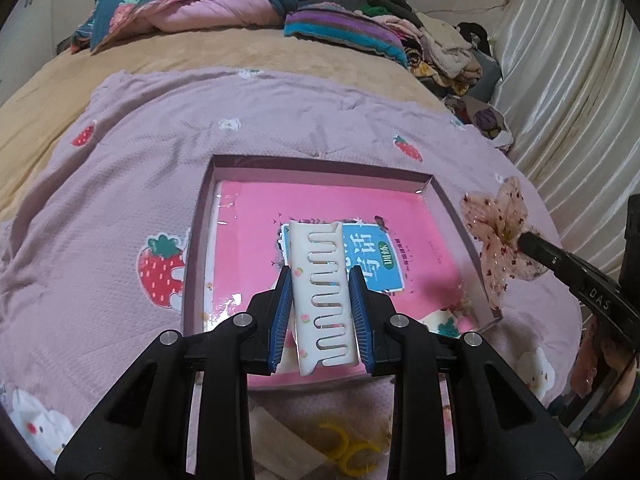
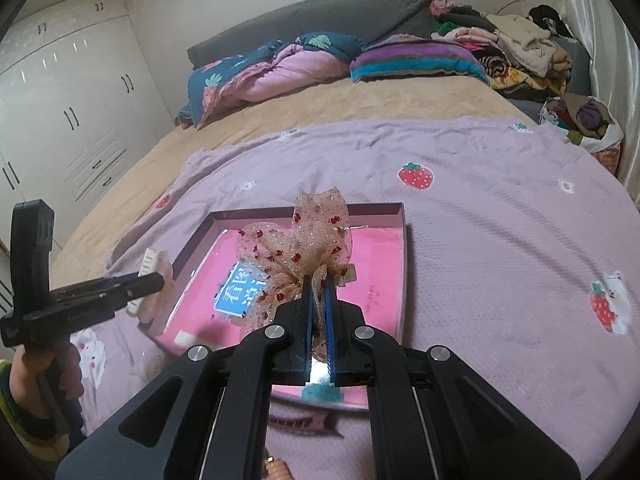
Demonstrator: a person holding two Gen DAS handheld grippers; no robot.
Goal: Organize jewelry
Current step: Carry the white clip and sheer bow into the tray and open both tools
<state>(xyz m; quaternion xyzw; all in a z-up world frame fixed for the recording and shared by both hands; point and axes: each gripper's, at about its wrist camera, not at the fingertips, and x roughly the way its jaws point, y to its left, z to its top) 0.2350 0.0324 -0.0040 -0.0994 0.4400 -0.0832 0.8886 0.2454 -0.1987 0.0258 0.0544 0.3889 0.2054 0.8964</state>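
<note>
My left gripper (image 1: 320, 276) is shut on a white hair claw clip (image 1: 322, 292) and holds it above the shallow pink-lined box (image 1: 200, 216). The clip also shows in the right wrist view (image 2: 154, 276), at the box's left edge. My right gripper (image 2: 318, 280) is shut on a sheer beige bow with red flecks (image 2: 300, 248), held above the box (image 2: 402, 248). The bow shows in the left wrist view (image 1: 498, 224) over the box's right wall. A pink book with a blue label (image 1: 372, 256) lies in the box.
The box sits on a lilac strawberry-print blanket (image 1: 140, 152) on a bed. A yellow ring-shaped piece (image 1: 348, 452) and a dark pink toothed clip (image 2: 304, 422) lie on the blanket near me. Bedding and clothes (image 2: 500, 52) are piled at the far end. Wardrobes (image 2: 60, 100) stand left.
</note>
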